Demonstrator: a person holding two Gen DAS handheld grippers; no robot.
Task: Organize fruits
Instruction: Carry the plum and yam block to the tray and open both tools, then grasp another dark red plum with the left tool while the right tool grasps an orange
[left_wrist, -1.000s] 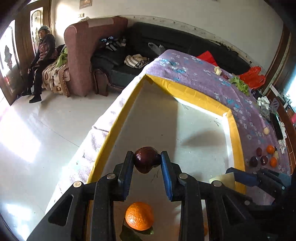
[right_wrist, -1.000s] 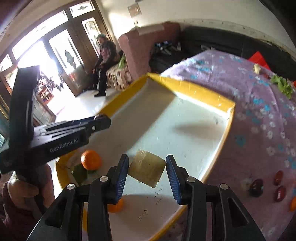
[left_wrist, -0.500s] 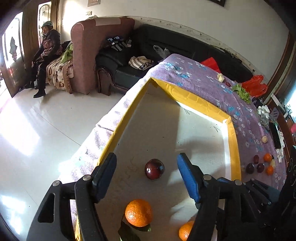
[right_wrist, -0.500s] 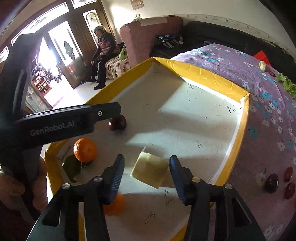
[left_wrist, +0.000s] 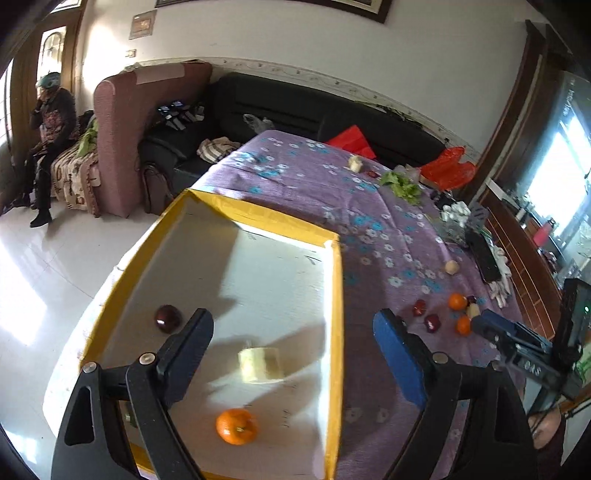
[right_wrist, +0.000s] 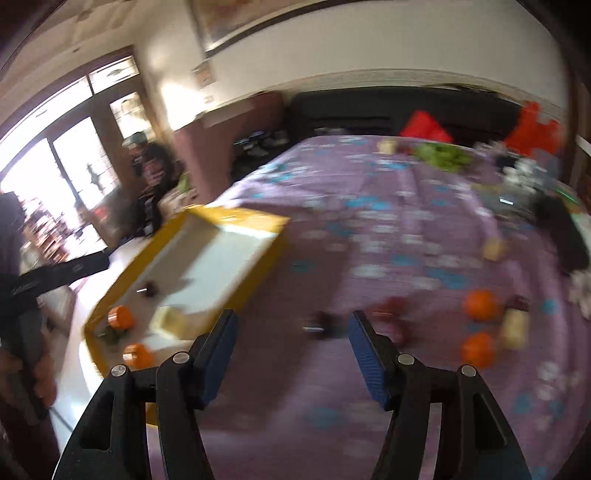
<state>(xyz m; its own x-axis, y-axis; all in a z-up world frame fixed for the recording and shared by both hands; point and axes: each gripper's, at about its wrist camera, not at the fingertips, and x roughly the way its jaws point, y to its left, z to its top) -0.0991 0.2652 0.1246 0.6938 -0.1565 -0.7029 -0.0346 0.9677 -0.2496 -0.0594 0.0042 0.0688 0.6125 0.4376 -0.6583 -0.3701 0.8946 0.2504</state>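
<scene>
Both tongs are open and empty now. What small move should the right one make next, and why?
Probably ease the right tongs forward and down onto the dark red fruit lying just ahead between their open fingers. It is the nearest of the fruits still on the purple tablecloth, outside the yellow-rimmed tray.

Yellow-rimmed tray (left_wrist: 334, 295): dark plum (left_wrist: 168, 318), pale chunk (left_wrist: 260, 364), orange (left_wrist: 236, 425) inside, apart.

Motion blur smears the whole right wrist view, so the dark fruit (right_wrist: 322, 325) ahead cannot be identified.
</scene>
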